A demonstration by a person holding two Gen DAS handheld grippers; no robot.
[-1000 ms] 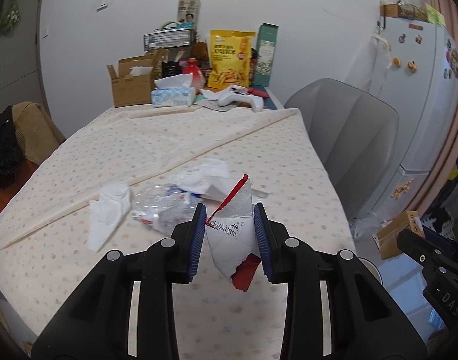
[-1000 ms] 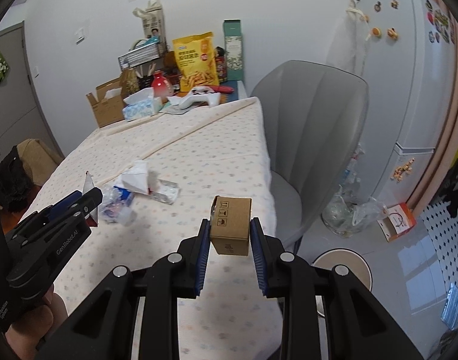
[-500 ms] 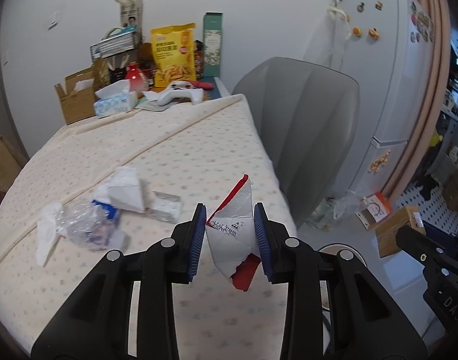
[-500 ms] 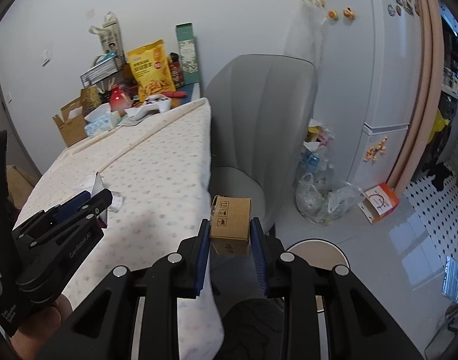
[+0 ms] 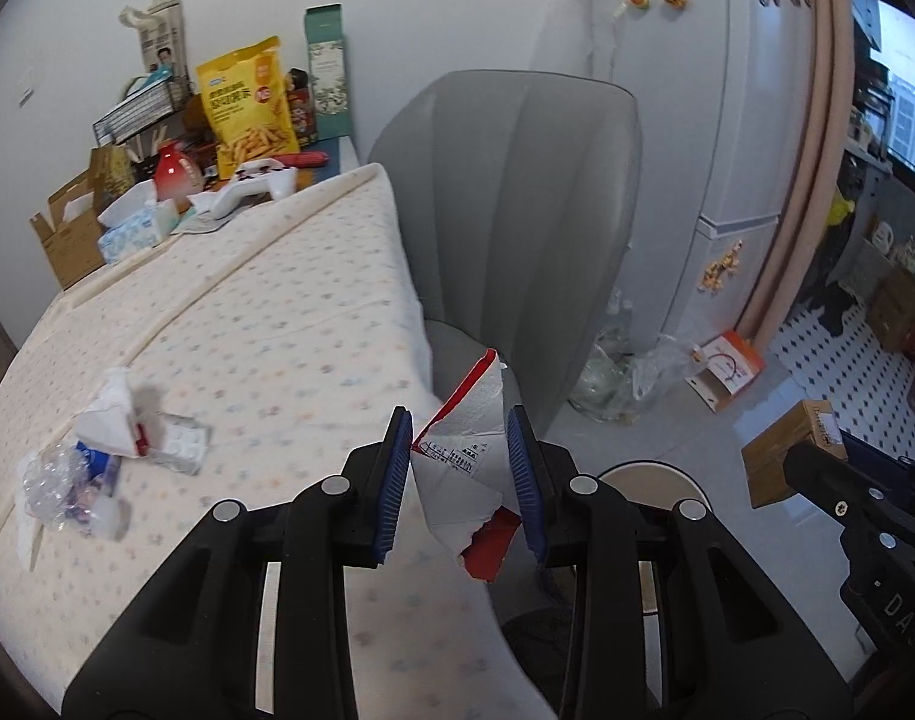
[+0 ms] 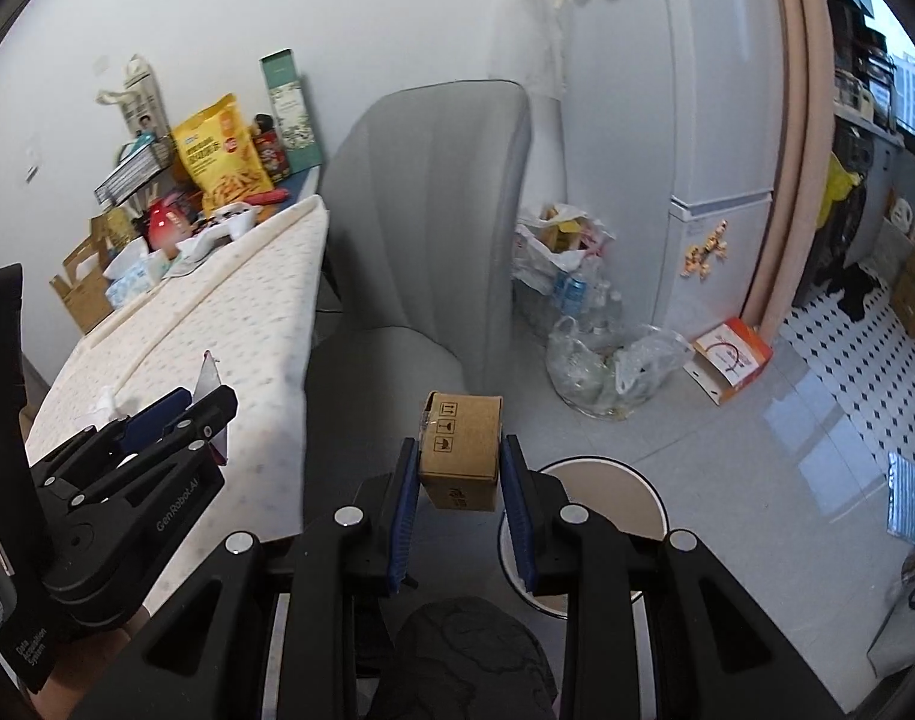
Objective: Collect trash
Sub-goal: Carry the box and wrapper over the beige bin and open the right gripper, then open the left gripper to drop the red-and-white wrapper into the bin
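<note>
The left gripper (image 5: pixel 459 468) clamps a crumpled red-and-white wrapper (image 5: pixel 466 468) beside the table (image 5: pixel 289 324). The right gripper (image 6: pixel 460 483) clamps a small cardboard box (image 6: pixel 460 450) above a round bin (image 6: pixel 613 486).

"GenRobot.AI" on left gripper (image 6: pixel 214 420), handling symbols on cardboard box (image 6: pixel 460 450), perhaps "Data Acquisition System" on gripper's handle

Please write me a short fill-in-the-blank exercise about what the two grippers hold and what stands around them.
1. The right gripper is shut on a small ____ box.
2. The left gripper is shut on a torn white and ____ wrapper.
3. Beside the table stands a grey ____.
4. On the floor below the grippers stands a round ____.

Missing words: cardboard; red; chair; bin
</note>
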